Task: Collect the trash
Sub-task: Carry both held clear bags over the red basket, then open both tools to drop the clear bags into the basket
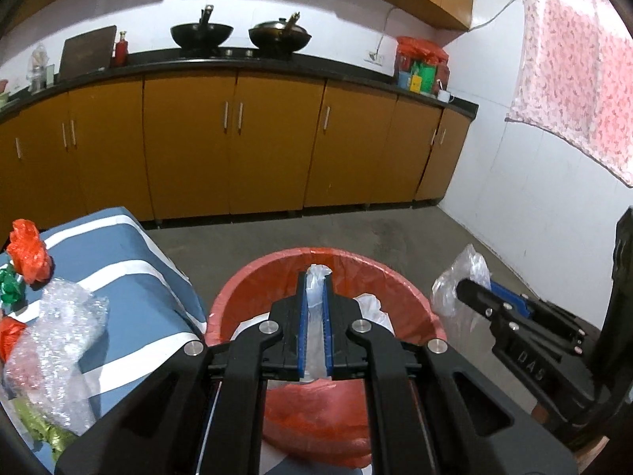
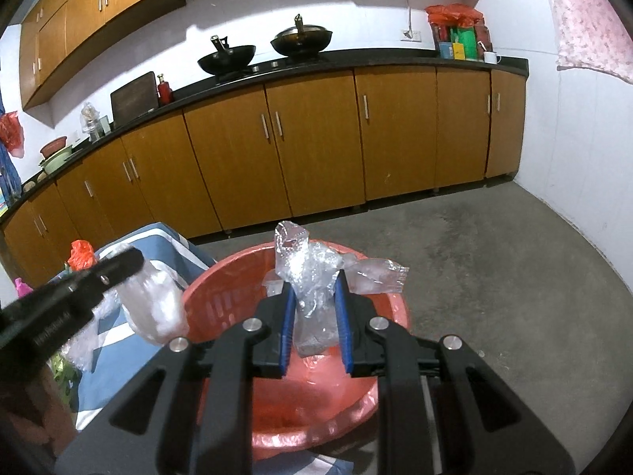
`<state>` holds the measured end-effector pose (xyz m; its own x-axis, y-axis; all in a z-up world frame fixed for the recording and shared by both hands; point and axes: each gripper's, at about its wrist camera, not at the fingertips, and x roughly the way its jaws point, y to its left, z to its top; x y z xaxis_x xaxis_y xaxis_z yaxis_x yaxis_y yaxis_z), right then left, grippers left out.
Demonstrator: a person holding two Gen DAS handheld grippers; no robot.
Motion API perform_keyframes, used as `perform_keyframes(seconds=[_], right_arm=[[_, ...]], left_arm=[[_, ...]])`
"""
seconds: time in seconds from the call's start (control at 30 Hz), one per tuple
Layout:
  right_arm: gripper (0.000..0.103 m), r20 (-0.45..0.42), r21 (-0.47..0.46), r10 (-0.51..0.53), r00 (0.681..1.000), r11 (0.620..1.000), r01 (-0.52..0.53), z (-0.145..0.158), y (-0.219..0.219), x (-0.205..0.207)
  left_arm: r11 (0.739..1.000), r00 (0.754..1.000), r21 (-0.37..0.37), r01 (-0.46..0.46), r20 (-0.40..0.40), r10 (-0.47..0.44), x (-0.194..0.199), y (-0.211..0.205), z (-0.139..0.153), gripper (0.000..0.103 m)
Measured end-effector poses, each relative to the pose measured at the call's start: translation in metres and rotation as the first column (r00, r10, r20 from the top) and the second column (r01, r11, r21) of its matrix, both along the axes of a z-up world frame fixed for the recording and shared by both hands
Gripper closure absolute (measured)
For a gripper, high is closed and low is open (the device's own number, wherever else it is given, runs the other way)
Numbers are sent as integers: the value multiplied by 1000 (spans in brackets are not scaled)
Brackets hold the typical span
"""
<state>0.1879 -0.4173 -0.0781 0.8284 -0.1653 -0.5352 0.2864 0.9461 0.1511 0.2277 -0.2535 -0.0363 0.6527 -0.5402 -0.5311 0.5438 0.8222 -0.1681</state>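
Holding clear plastic wrap (image 1: 315,308) over the red-lined bin (image 1: 411,301), your left gripper (image 1: 315,277) was clamped on it. Your right gripper (image 2: 316,289) was clamped on a crumpled clear plastic bag (image 2: 312,273) above the same bin. Bubble wrap (image 1: 59,340) lay on the striped worktop (image 1: 138,277).

A red-lined waste bin (image 1: 395,277) stands on the floor beside the blue-and-white striped worktop (image 1: 130,253). A clear plastic wrapper (image 1: 315,304) hangs above its mouth, pinched flat and narrow. A second piece, crinkled clear plastic film (image 2: 312,273), stands bunched over the rim. On the worktop lie bubble wrap (image 1: 55,336), crumpled red plastic (image 1: 28,251), a green scrap (image 1: 11,287) and greenish-gold foil (image 1: 45,427).
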Motion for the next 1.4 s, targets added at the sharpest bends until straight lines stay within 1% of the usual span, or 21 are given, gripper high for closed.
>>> perform_keyframes(seconds=[0.2, 0.5, 0.63, 0.67, 0.7, 0.77, 0.8, 0.83, 0.87, 0.93, 1.03, 1.1, 1.17, 1.27, 1.4], right_arm=[[83, -9, 17, 5, 1000, 1000, -5, -7, -8, 13], [82, -13, 38, 27, 1000, 999, -26, -12, -8, 26], [78, -6, 51, 38, 999, 998, -38, -12, -9, 25], [71, -3, 55, 38, 999, 998, -38, -11, -10, 25], [65, 3, 58, 37, 999, 998, -38, -11, -10, 23], [61, 8, 61, 36, 999, 997, -36, -10, -9, 21], [59, 9, 61, 35, 999, 998, -35, -9, -9, 20], [58, 9, 61, 34, 999, 998, -35, -9, -9, 19], [56, 9, 61, 34, 999, 998, -35, -9, -9, 19], [54, 12, 58, 32, 999, 998, -33, -8, -7, 17], [47, 21, 41, 27, 999, 999, -28, -4, -5, 9], [43, 31, 17, 25, 999, 1000, -25, 0, -2, 1], [42, 36, -1, 28, 999, 1000, -28, 2, 3, -7], [42, 38, -2, 44, 998, 999, -44, 6, 11, -15], [42, 44, 9, 86, 995, 996, -87, 10, 32, -26]], left_arm=[[1000, 1000, 27, 14, -15, -13, 8, -7, -12, 97], [999, 998, 37, 24, -56, -22, 20, -12, -26, 97], [999, 997, 30, 23, -77, -21, 23, -9, -29, 96], [999, 997, 28, 19, -81, -17, 24, -9, -30, 96], [1000, 996, 24, 17, -92, -15, 25, -7, -30, 93], [1000, 994, 20, 8, -106, -6, 27, -3, -30, 83], [1000, 994, 16, 4, -106, -2, 28, -1, -31, 69], [1000, 995, 12, -6, -102, 7, 28, 2, -31, 59], [1000, 995, 8, -13, -99, 13, 27, 4, -30, 56], [1000, 995, 12, -18, -99, 19, 26, 7, -29, 56], [999, 995, 12, -41, -95, 42, 24, 18, -24, 55], [998, 995, 9, -64, -79, 64, 20, 31, -18, 55], [996, 994, 13, -88, -56, 89, 14, 43, -12, 54], [991, 991, 18, -132, -19, 132, -1, 70, -2, 49], [978, 979, 32, -204, 31, 203, -24, 112, 7, 47]])
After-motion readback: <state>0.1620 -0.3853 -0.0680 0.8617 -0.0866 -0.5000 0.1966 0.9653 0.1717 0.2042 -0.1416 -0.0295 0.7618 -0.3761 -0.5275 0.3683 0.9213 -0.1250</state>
